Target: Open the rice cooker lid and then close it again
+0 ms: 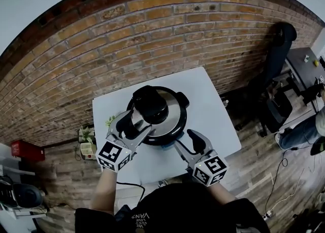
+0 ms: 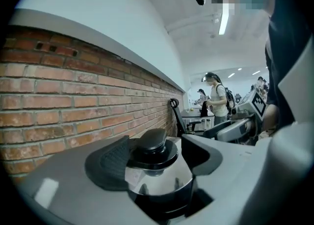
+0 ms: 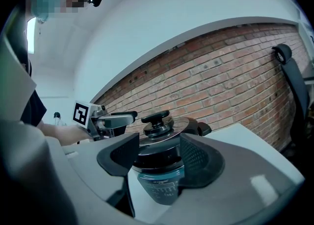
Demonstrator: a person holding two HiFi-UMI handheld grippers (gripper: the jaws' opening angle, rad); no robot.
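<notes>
While the rice cooker (image 1: 179,127) stands near the middle of the white table (image 1: 216,110), its metal lid (image 1: 171,118) lies on top of it, with the black knob (image 1: 150,104) toward the brick wall (image 1: 152,39). Your left gripper (image 1: 133,128) is at the cooker's near-left side, and its fingers are spread wide. In the left gripper view the knob (image 2: 153,143) and the shiny lid (image 2: 159,175) fill the gap between the two dark pads (image 2: 112,162), and neither pad touches the knob. Whether a pad touches the lid's rim cannot be told. Your right gripper (image 1: 187,143) is at the cooker's near-right side, just beside it, its fingers also wide apart and holding nothing. In the right gripper view the cooker's dark body and its bluish front panel (image 3: 159,185) stand between the jaws. The lid (image 3: 181,126) looks slanted above them, though that camera is itself tilted. The same view shows your left gripper (image 3: 128,117) reaching toward the knob (image 3: 156,118) from the far side. The marker cubes (image 1: 112,156) sit just ahead of your hands. A black office chair (image 1: 277,49) leans at the wall to the right of the table. In the left gripper view, a person (image 2: 216,99) stands far off by some desks.
</notes>
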